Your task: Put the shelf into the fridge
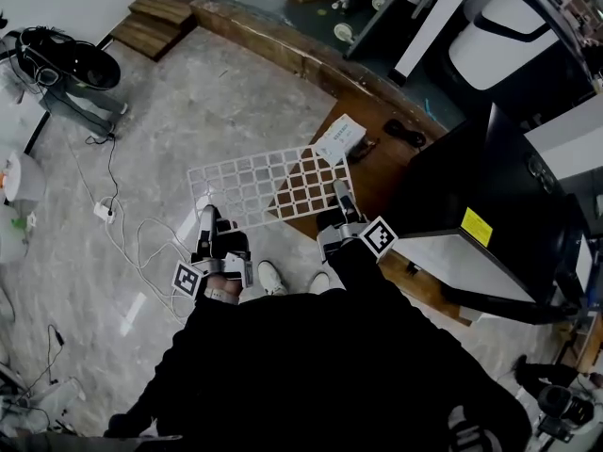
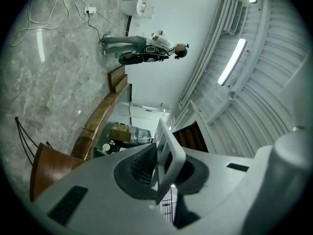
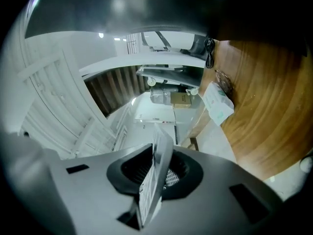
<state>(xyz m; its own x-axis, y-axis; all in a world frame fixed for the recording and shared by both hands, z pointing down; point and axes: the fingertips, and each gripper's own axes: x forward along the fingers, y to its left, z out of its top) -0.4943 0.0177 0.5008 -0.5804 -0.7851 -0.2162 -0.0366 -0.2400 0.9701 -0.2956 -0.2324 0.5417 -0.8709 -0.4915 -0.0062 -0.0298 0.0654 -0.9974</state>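
The shelf (image 1: 273,185) is a white wire grid held flat above the floor and the corner of a wooden table (image 1: 377,163). My left gripper (image 1: 208,218) is shut on its near left edge. My right gripper (image 1: 341,199) is shut on its near right edge. In the left gripper view the shelf's rim (image 2: 169,153) stands edge-on between the pads of the left gripper (image 2: 164,173). The right gripper view shows the grid (image 3: 157,173) clamped the same way in the right gripper (image 3: 154,181). A black fridge (image 1: 490,201) with a white face stands to the right.
A white packet (image 1: 339,139) and a small black object (image 1: 405,135) lie on the table beyond the shelf. White cables (image 1: 122,229) trail over the grey floor at left. The person's shoes (image 1: 273,276) are just below the shelf. Wooden steps (image 1: 155,22) lie far left.
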